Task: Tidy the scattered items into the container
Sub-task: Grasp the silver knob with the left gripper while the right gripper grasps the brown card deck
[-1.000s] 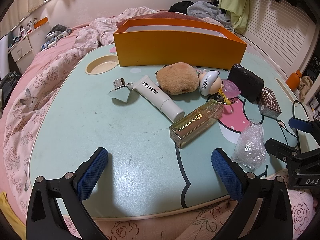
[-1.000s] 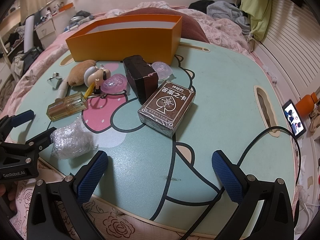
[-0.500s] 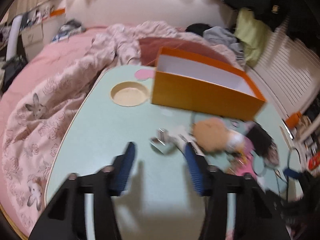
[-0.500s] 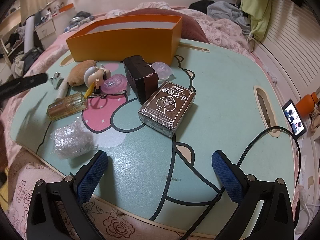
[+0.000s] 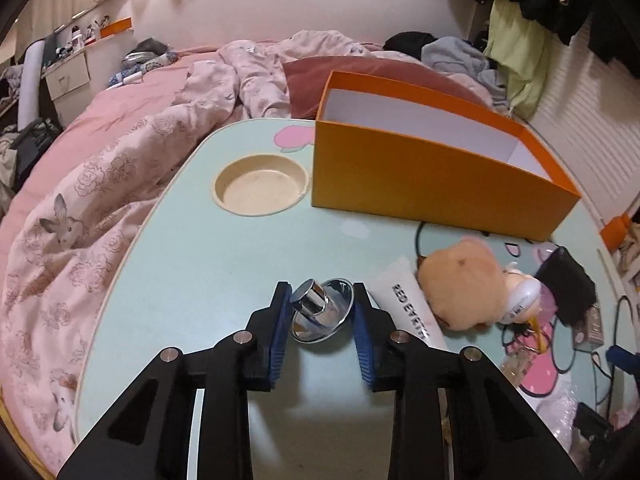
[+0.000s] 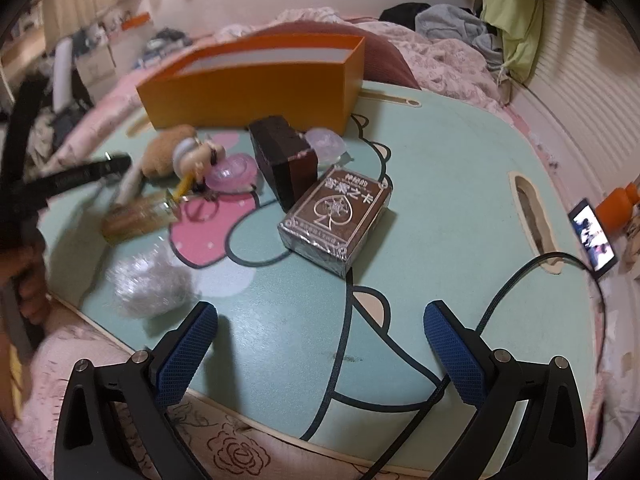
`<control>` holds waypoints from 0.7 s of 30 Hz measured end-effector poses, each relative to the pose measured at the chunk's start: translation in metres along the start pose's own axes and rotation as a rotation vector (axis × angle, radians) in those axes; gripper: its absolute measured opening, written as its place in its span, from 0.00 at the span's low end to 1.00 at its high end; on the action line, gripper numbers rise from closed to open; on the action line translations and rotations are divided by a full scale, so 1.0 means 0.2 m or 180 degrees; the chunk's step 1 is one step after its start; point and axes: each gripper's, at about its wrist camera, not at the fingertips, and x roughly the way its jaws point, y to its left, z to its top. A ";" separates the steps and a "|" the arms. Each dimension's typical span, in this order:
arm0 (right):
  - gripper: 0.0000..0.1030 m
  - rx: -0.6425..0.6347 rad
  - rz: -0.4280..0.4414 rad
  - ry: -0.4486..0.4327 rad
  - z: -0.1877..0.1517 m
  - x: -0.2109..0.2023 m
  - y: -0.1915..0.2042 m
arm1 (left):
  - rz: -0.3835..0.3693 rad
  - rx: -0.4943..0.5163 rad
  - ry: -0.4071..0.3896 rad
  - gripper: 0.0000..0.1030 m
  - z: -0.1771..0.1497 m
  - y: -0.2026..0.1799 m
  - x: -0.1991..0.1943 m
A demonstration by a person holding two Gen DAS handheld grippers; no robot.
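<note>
A chrome knob on a round shiny base (image 5: 320, 312) lies tilted on the mint table (image 5: 200, 264) between my left gripper's (image 5: 320, 292) blue pads. The jaws are closing and both pads touch its rim. Beyond it stands the orange box (image 5: 420, 184), its white inside bare. A white tube (image 5: 412, 314) and a tan plush (image 5: 460, 284) lie to the right. My right gripper (image 6: 320, 320) is open over the table's near edge, holding nothing. Ahead of it lie a brown card pack (image 6: 336, 216), a dark box (image 6: 286, 160), a perfume bottle (image 6: 136, 216) and crumpled clear plastic (image 6: 148, 284).
A round cup recess (image 5: 260, 190) is sunk in the table left of the box. A black cable (image 6: 500, 300) crosses the table's right corner near a slot (image 6: 532, 216). A lit phone (image 6: 592, 240) stands off the right edge. Pink bedding (image 5: 80, 200) surrounds the table.
My left gripper has swung left across the table to the chrome knob and its jaws have narrowed from wide open to around it. The right gripper has stayed in place.
</note>
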 end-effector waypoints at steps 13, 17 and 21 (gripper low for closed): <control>0.81 0.0359 0.0185 -0.0238 0.17 -0.01 -0.10 | -0.0283 -0.0054 -0.0282 0.30 -0.03 -0.01 -0.20; 0.81 0.0224 -0.0003 -0.0055 0.21 0.08 -0.02 | -0.0338 0.0001 -0.0297 0.30 -0.02 -0.05 -0.23; 0.46 0.0144 -0.0133 -0.0018 0.18 0.10 -0.03 | -0.0351 0.0022 -0.0305 0.30 -0.01 -0.06 -0.24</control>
